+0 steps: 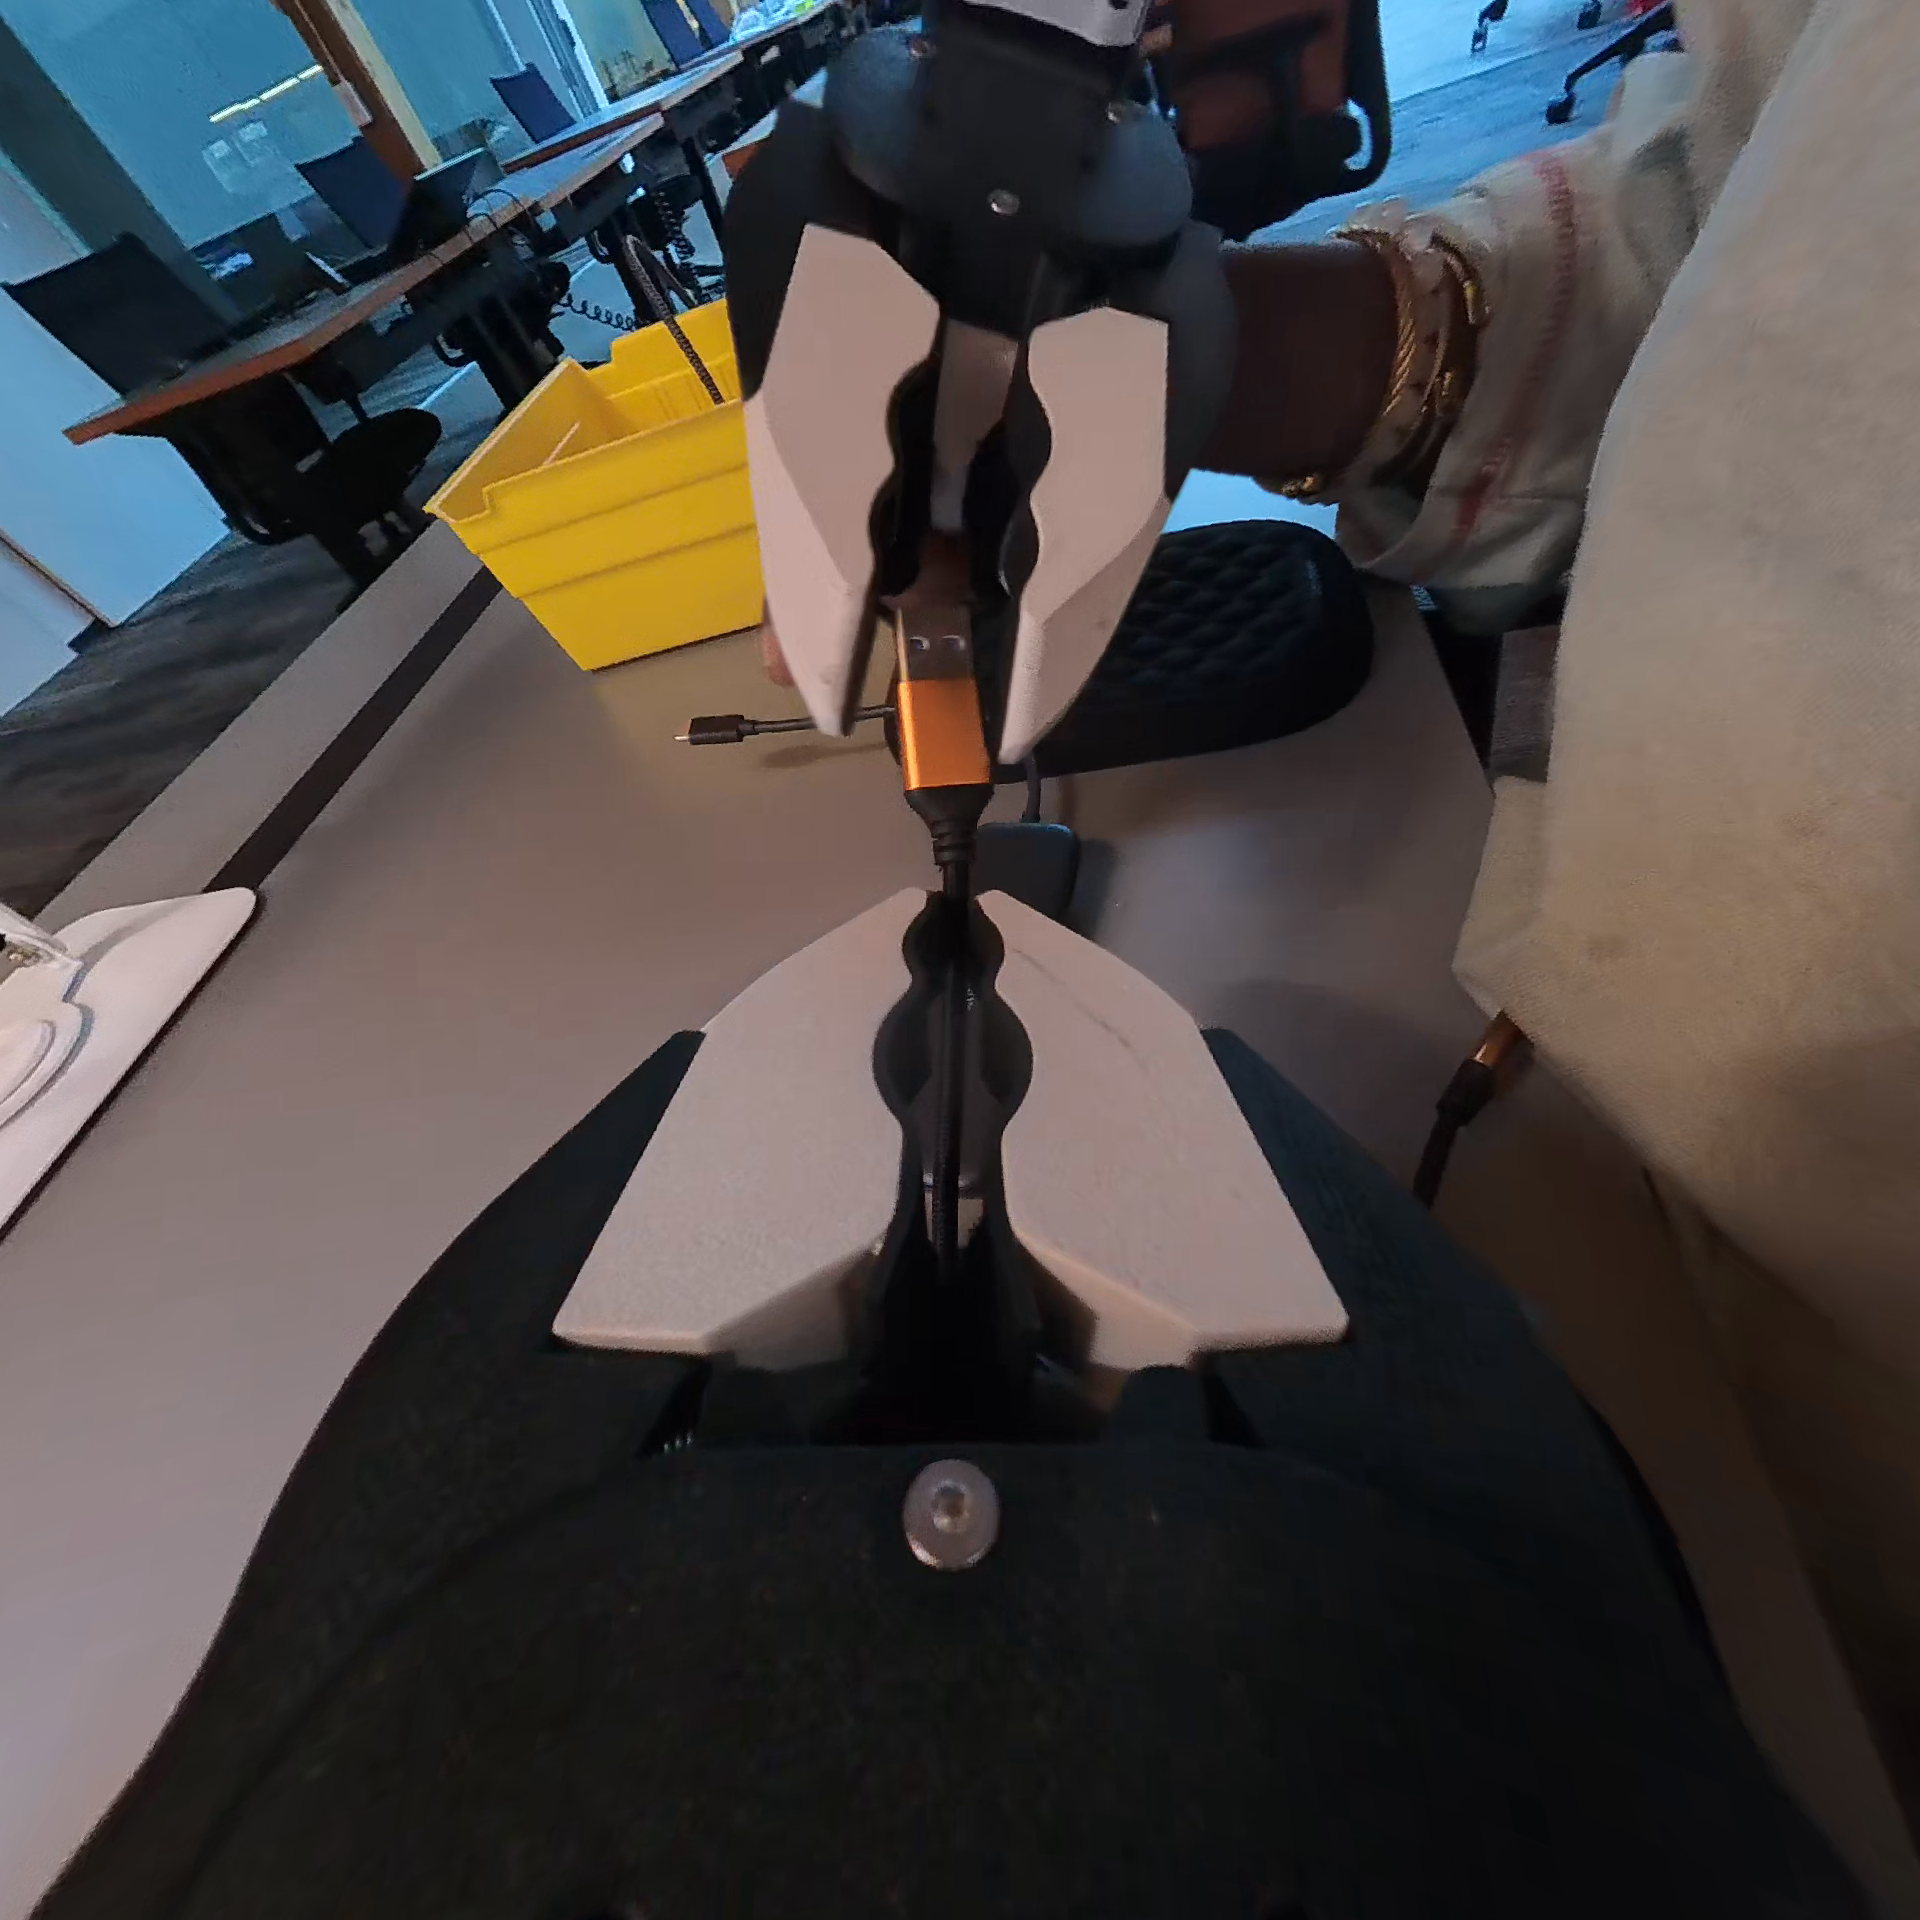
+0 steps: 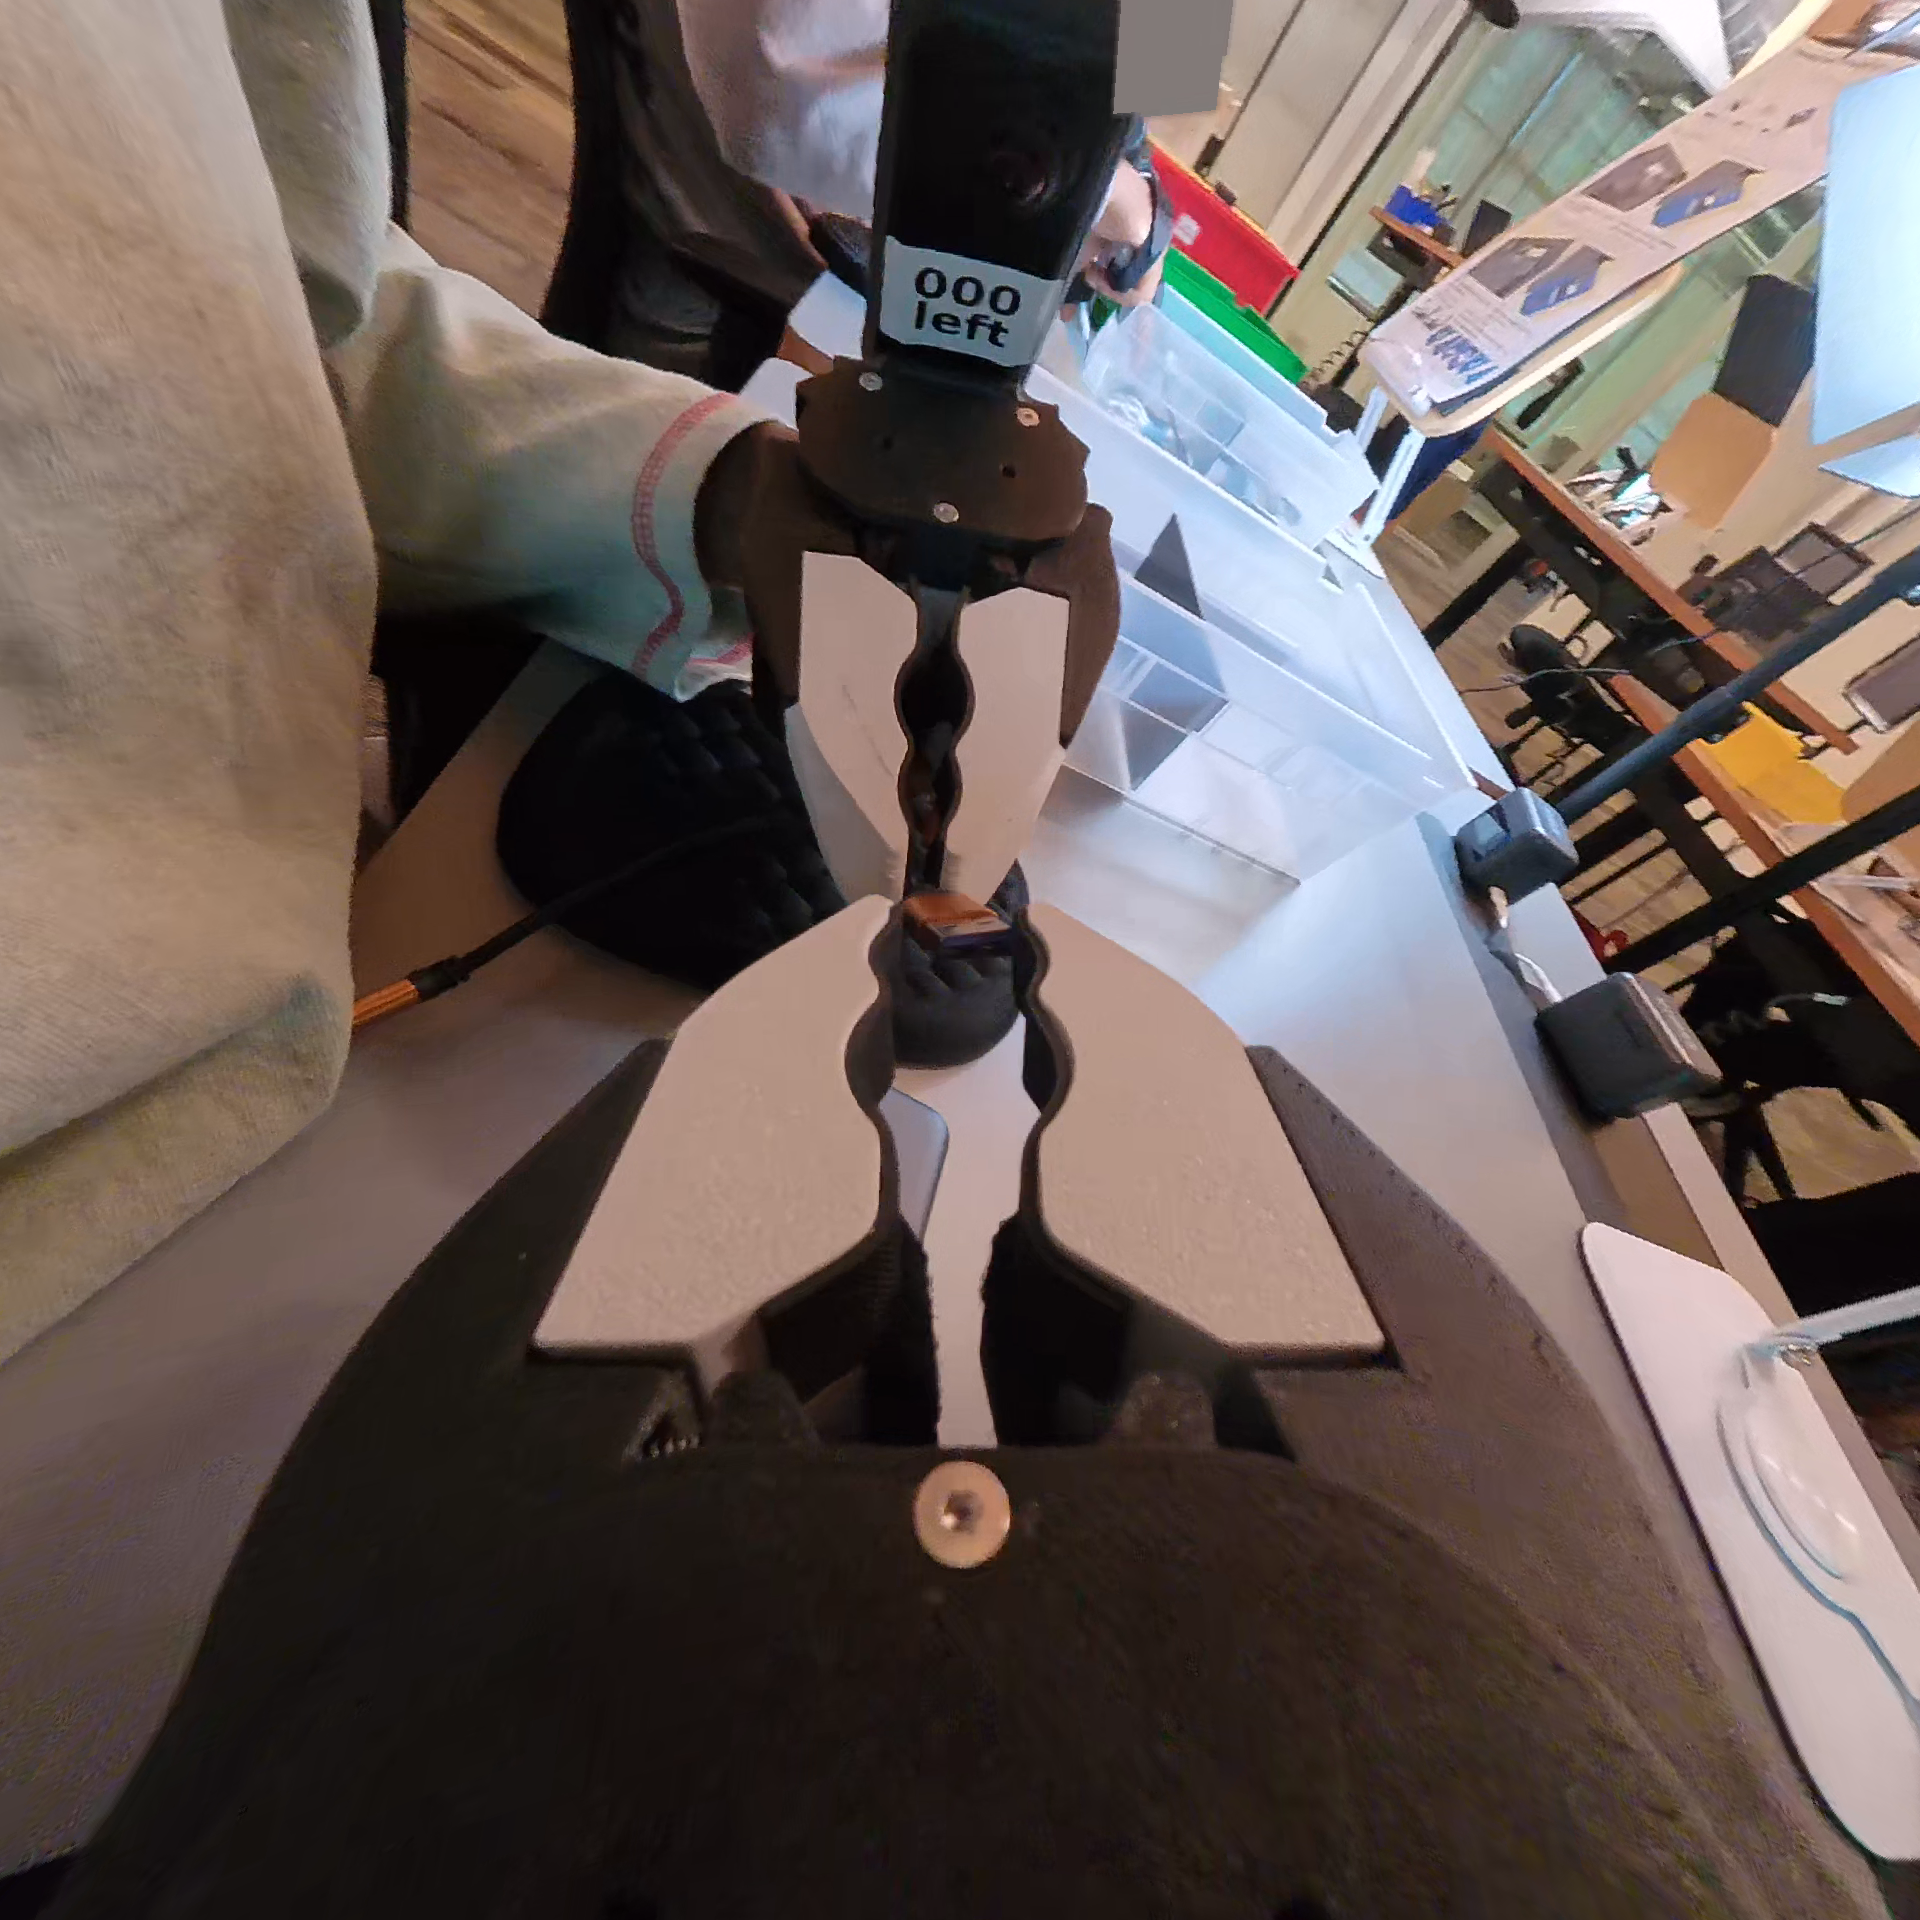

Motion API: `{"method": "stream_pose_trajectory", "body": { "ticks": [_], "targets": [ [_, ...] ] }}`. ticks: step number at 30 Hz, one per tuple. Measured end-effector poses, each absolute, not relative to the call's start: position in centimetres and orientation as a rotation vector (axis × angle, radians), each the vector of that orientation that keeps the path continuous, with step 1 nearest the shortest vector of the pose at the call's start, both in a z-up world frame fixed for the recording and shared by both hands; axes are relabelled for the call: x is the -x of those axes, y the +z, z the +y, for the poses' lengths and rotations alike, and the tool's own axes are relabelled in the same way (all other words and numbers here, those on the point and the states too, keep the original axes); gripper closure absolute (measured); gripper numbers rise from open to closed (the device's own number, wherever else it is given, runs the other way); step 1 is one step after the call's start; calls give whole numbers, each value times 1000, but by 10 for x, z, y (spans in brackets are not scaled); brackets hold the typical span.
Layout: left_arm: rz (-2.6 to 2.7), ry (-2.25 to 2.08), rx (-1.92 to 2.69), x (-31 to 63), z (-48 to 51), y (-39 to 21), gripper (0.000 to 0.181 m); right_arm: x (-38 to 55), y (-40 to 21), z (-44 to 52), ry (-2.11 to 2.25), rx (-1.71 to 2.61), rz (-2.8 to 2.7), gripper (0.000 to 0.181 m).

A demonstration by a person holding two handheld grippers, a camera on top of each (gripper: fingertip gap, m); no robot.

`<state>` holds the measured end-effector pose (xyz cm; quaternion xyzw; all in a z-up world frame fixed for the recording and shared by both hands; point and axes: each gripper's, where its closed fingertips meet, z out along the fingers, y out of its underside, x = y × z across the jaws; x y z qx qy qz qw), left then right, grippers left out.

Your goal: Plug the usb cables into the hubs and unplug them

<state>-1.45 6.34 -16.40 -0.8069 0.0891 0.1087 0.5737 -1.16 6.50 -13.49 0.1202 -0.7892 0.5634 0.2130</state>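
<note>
My left gripper (image 1: 951,899) is shut on a black braided cable (image 1: 948,1039) just behind its orange USB plug (image 1: 940,732), holding it above the table. The plug's metal end points away from me into my right gripper (image 1: 925,732). That gripper's jaws stand a little apart on either side of the plug. In the right wrist view my right gripper (image 2: 961,909) frames the plug's end (image 2: 956,923), with the left gripper (image 2: 940,868) facing it. A dark grey hub (image 1: 1029,852) lies on the table below.
A yellow bin (image 1: 623,520) stands at the back left. A black mesh pad (image 1: 1226,644) lies by the person's sleeve. A second orange plug (image 1: 1491,1049) and a small black connector (image 1: 717,729) lie on the table. A clear organiser (image 2: 1226,644) and a white pad (image 2: 1704,1455) sit to the side. Left and right tips are no more than a few centimetres apart. My left tips are roughly 11 centimetres from the dark grey hub (image 1: 1029,852).
</note>
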Motion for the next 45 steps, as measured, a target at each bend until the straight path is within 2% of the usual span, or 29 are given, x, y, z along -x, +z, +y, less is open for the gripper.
{"method": "stream_pose_trajectory", "body": {
  "ticks": [6,7,10,11,15,18,23,33,38,45],
  "targets": [
    [193,278,1873,17,61,-159,176,9,-135,66,1615,-313,-2224,167],
    [185,287,1853,17,61,-156,172,10,-134,67,1630,-294,-2217,167],
    [138,393,1742,26,60,-136,134,13,-134,70,1660,-256,-2207,167],
    [143,440,1717,29,59,-131,128,13,-133,71,1676,-250,-2204,167],
    [208,615,1765,35,60,-131,126,15,-133,70,1727,-207,-2214,167],
    [304,628,1805,26,66,-138,131,17,-132,68,1799,-145,-2220,167],
    [306,539,1817,22,69,-146,170,17,-132,68,1889,-57,-2231,166],
    [283,449,1770,16,69,-144,175,12,-128,71,1932,-56,-2215,166],
    [217,497,1812,28,56,-150,176,19,-129,106,1797,128,-2242,133],
    [143,504,1825,37,47,-157,176,15,-194,143,1367,286,-2479,132]
  ]
}}
